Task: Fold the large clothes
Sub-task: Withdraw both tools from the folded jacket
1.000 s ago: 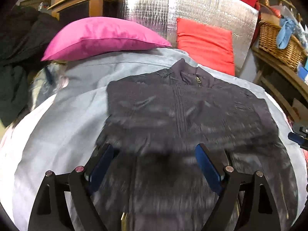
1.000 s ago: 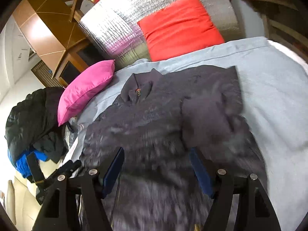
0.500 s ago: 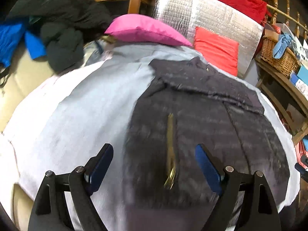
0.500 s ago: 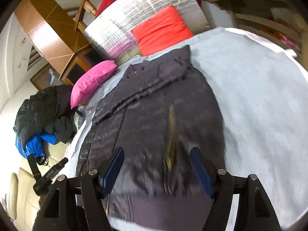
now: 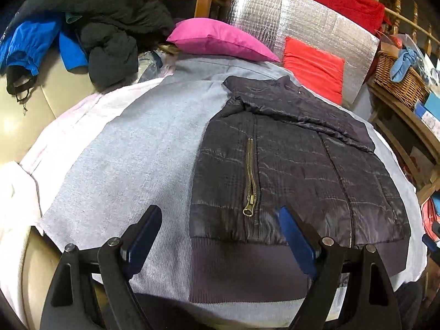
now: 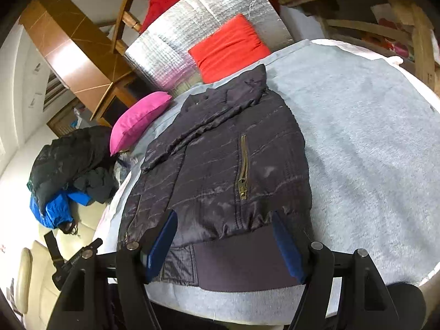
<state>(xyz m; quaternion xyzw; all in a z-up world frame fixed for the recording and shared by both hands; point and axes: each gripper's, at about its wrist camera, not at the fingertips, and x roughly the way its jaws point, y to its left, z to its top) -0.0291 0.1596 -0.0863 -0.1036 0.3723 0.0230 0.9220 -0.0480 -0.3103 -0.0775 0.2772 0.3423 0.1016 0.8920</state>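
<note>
A dark quilted jacket (image 5: 297,170) lies on the grey blanket (image 5: 132,165), folded lengthwise with sleeves tucked in, a brass pocket zip (image 5: 249,176) on top, ribbed hem toward me. It also shows in the right wrist view (image 6: 220,170). My left gripper (image 5: 217,236) is open and empty, hovering above the hem's left corner. My right gripper (image 6: 224,243) is open and empty, just above the hem's ribbed band (image 6: 242,264). The left gripper's body (image 6: 74,258) shows at lower left of the right wrist view.
A pink pillow (image 5: 220,41), a red cushion (image 5: 313,68) and a silver foil mat (image 5: 297,27) stand at the bed's far end. A pile of dark and blue clothes (image 5: 82,35) lies far left. A wicker basket (image 5: 398,79) sits on wooden shelves at right.
Both grippers pulled back toward the near edge of the bed and away from the jacket. The jacket now lies narrower, folded lengthwise, with the pocket zip on top.
</note>
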